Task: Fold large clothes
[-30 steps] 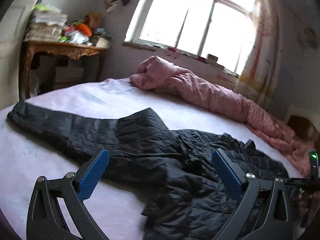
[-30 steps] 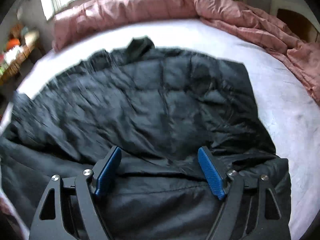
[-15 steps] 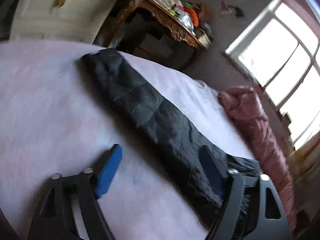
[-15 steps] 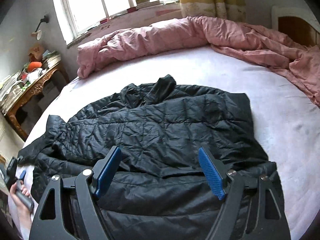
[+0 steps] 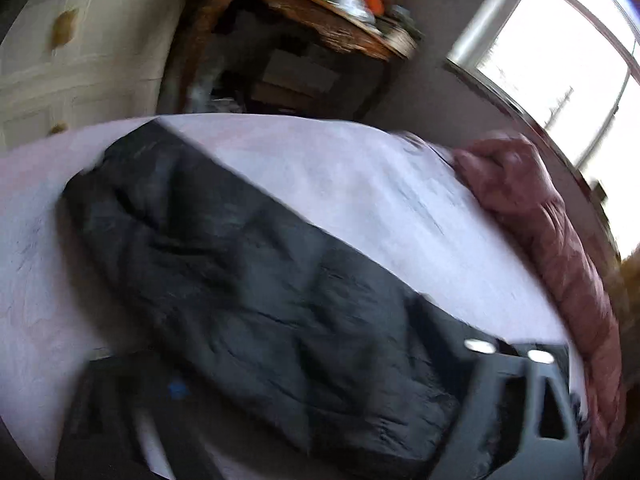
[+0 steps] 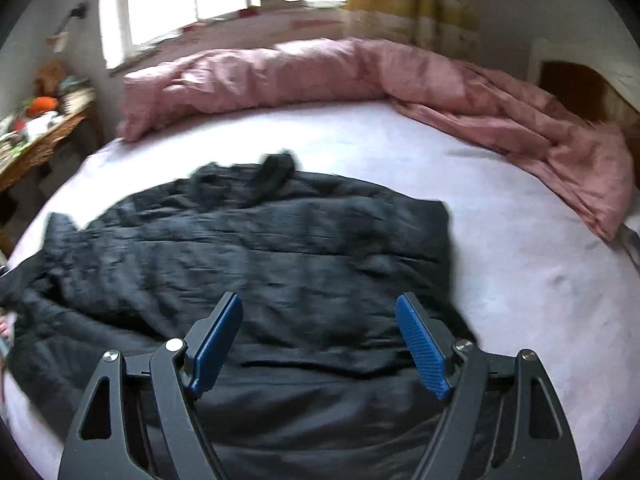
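Left tongs (image 5: 320,400) are closing over the black jacket's (image 6: 256,264) sleeve (image 5: 224,248), right tongs (image 6: 320,348) gape empty above it; folding is barely begun.

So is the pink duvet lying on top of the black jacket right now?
No, the pink duvet is bunched along the far edge of the bed, apart from the black jacket.
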